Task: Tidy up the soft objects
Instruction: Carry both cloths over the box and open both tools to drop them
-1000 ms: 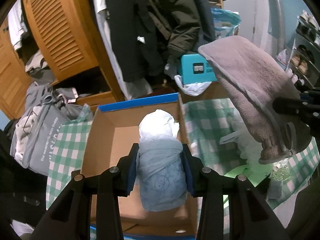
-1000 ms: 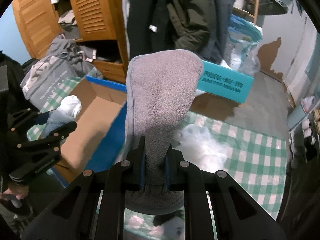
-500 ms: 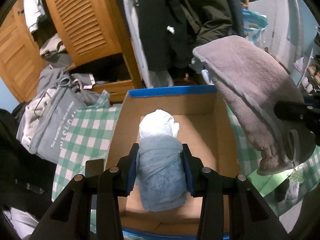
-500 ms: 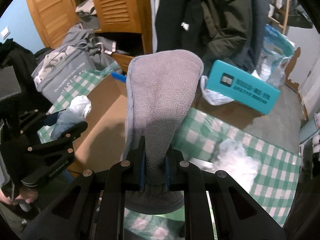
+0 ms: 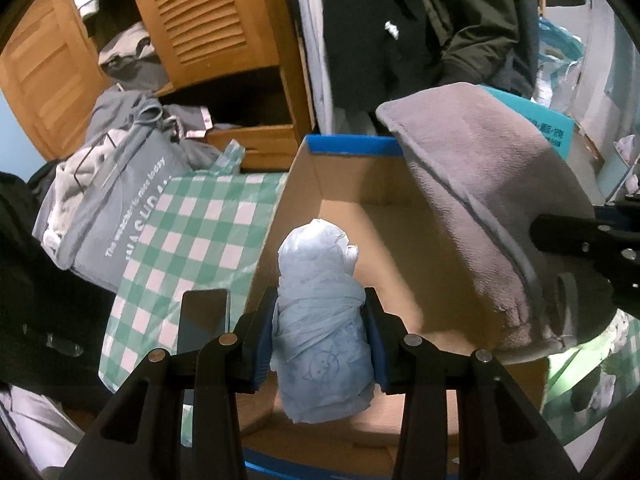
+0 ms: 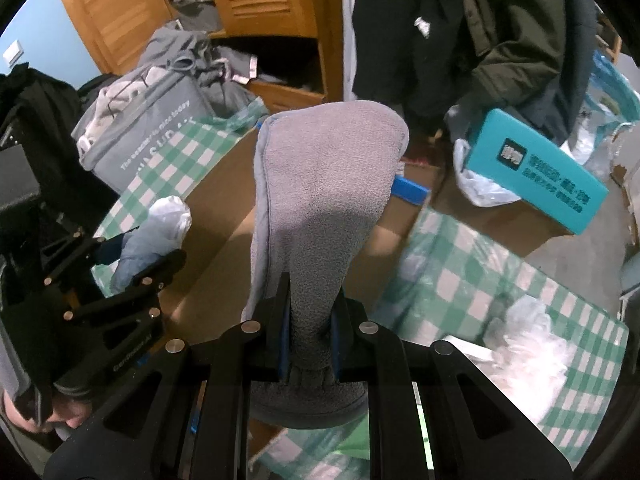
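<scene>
My left gripper (image 5: 320, 336) is shut on a rolled pale-blue cloth bundle (image 5: 320, 320) with a small cat drawing, held over the open cardboard box (image 5: 352, 216) with a blue rim. My right gripper (image 6: 310, 332) is shut on a folded grey fleece towel (image 6: 324, 184), pinched near its lower end, and the towel stands up above the jaws. In the left wrist view the grey towel (image 5: 492, 208) hangs over the box's right side. In the right wrist view the left gripper (image 6: 132, 264) with the blue bundle (image 6: 156, 232) sits at the box's left edge.
The box (image 6: 224, 216) lies on a green-and-white checked sheet (image 5: 192, 240). A grey tote bag (image 5: 112, 200) of clothes stands left of it, a dark phone (image 5: 204, 320) lies beside the box. A teal carton (image 6: 536, 176), white plastic bags (image 6: 528, 340), wooden wardrobe doors (image 5: 208, 12) and hanging dark coats (image 5: 400, 28) lie beyond.
Both grippers have moved left and down over the box, each still holding its cloth. The box now fills the middle of both views and the teal carton has slid right.
</scene>
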Available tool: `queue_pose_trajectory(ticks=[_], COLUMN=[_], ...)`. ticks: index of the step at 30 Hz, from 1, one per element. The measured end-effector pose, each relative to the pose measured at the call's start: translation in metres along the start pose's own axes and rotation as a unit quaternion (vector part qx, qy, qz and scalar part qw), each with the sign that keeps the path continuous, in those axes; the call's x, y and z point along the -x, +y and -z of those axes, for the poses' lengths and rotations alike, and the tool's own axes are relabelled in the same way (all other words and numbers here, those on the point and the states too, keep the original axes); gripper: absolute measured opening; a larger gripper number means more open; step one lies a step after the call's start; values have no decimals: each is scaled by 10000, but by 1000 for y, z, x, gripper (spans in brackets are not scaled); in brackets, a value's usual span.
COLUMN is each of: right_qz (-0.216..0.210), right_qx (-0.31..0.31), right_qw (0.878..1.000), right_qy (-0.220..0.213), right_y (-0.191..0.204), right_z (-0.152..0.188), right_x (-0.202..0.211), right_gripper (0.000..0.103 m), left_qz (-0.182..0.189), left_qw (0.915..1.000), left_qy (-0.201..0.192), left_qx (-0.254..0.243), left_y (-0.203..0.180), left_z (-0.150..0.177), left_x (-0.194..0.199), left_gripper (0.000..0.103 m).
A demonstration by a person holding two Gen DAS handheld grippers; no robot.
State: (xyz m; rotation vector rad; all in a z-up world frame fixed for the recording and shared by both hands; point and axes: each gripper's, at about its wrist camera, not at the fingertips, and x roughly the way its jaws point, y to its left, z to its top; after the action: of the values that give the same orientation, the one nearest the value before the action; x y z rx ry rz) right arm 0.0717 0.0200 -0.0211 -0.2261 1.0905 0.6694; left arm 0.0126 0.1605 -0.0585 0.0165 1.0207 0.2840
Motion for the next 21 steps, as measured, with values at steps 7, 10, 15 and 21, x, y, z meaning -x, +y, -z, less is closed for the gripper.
queue_pose_trajectory(ticks=[7, 10, 15, 21], right_qz=[-165, -48, 134, 306], right_qx=[4, 87, 133, 55], right_qw=[9996, 9998, 9998, 9995], right_qy=[209, 161, 91, 35], right_y=[10, 12, 10, 1], right_z=[-8, -8, -5, -2], right_x=[-27, -29, -26, -17], right_gripper=[18, 39, 57, 61], left_qz=[77, -9, -72, -38], left_qw=[9997, 9997, 9999, 9999], left_qy=[227, 242, 76, 38], left_qx=[28, -15, -23, -91], left_y=[4, 3, 4, 1], left_z=[5, 4, 2, 1], left_x=[-15, -16, -8, -3], left_gripper=[45, 51, 72, 74])
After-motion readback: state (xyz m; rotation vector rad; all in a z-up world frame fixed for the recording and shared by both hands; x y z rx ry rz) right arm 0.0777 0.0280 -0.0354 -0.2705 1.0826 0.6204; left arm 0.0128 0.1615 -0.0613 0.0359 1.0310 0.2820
